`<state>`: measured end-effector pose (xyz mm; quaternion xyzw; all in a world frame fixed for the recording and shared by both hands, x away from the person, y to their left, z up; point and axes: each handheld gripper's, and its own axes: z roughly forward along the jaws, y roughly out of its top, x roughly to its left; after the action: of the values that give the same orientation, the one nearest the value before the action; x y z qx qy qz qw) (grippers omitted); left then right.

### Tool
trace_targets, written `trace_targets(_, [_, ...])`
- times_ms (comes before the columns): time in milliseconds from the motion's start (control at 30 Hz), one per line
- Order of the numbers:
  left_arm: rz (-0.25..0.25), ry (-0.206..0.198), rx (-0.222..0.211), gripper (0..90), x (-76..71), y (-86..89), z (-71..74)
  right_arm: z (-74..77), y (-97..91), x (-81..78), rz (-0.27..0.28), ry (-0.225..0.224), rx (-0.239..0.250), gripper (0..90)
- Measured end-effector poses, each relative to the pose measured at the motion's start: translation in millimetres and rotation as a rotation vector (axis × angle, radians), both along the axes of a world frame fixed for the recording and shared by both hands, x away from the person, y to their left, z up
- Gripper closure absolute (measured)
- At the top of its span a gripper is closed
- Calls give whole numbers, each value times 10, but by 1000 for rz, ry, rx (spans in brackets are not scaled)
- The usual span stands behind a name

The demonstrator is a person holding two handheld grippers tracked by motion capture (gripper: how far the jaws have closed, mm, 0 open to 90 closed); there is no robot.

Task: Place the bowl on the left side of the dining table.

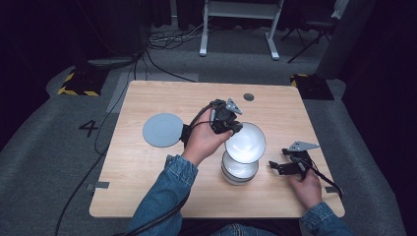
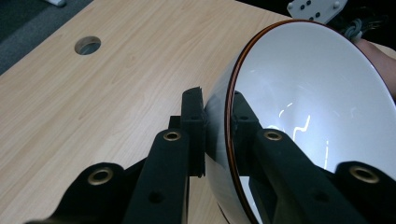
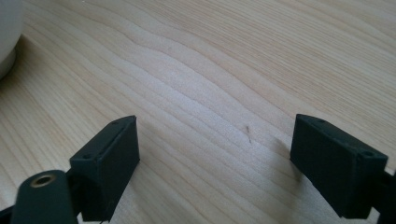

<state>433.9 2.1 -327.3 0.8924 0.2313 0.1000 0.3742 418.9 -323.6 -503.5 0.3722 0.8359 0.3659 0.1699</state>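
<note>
The left gripper (image 1: pixel 231 129) is clamping the rim of a tilted white bowl (image 1: pixel 246 142), holding it above a bowl stack (image 1: pixel 239 172) on the table (image 1: pixel 147 167). The right gripper (image 3: pixel 215 158) is resting near the stack, jaws spread wide and gripping nothing.

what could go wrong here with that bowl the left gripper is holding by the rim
1. The left gripper pinches the tilted white bowl only at its thin rim, one jaw inside and one outside; the smooth glazed wall could slip out and drop.
2. That bowl hangs right above the stacked bowls; a slip or fast lowering might knock or chip them.
3. The right gripper rests open on the table, apart from the stack, so nothing steadies it.
</note>
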Motion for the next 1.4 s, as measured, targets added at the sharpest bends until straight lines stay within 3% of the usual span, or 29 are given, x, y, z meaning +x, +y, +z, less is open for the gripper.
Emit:
trace_targets(333, [17,-14,-10,805,74,21,96,-2,-2,2,3,-4,-3,158])
trace_targets(633, [73,-10,-31,804,217,88,102,-2,-1,-6,-4,-4,-3,158])
trace_targets(833, [155,-16,-85,804,276,333,124,-1,-1,-6,-4,-3,-4,158])
trace_targets(1000, [224,-34,-85,803,322,482,144,-2,0,-11,-9,-4,-6,158])
trace_targets(1400, [401,-17,-127,803,422,1007,126,-2,2,-12,-11,-4,-6,157])
